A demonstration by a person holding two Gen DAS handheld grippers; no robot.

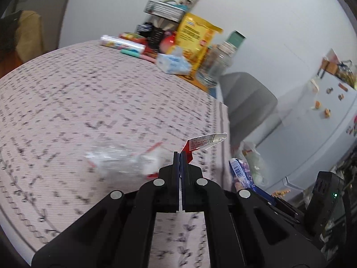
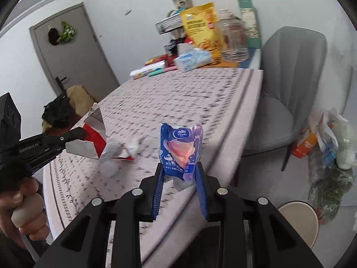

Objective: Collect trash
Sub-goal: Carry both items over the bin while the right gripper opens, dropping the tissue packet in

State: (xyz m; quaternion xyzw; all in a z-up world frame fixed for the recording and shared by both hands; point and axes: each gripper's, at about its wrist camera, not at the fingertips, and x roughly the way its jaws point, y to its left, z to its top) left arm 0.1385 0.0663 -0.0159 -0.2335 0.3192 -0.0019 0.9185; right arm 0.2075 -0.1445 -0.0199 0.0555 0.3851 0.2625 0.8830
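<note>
My left gripper [image 1: 180, 154] is shut on a red and silver torn wrapper [image 1: 206, 142], held above the table; it also shows in the right wrist view [image 2: 91, 134], with the left gripper [image 2: 78, 136] at the left. My right gripper [image 2: 179, 167] is shut on a blue Vinda tissue packet [image 2: 181, 149], upright between the fingers; this packet shows in the left wrist view [image 1: 241, 172] at the right. A crumpled clear plastic wrapper with red bits [image 1: 120, 163] lies on the pink patterned tablecloth [image 1: 89, 93], also seen in the right wrist view [image 2: 120, 151].
At the table's far end stand a yellow snack bag [image 2: 200, 29], a glass jar [image 2: 233, 38], a tissue pack [image 2: 193, 59] and other packages. A grey chair [image 2: 287, 84] stands right of the table, a full trash bag [image 2: 332, 147] beyond it, a round stool [image 2: 299, 221] below.
</note>
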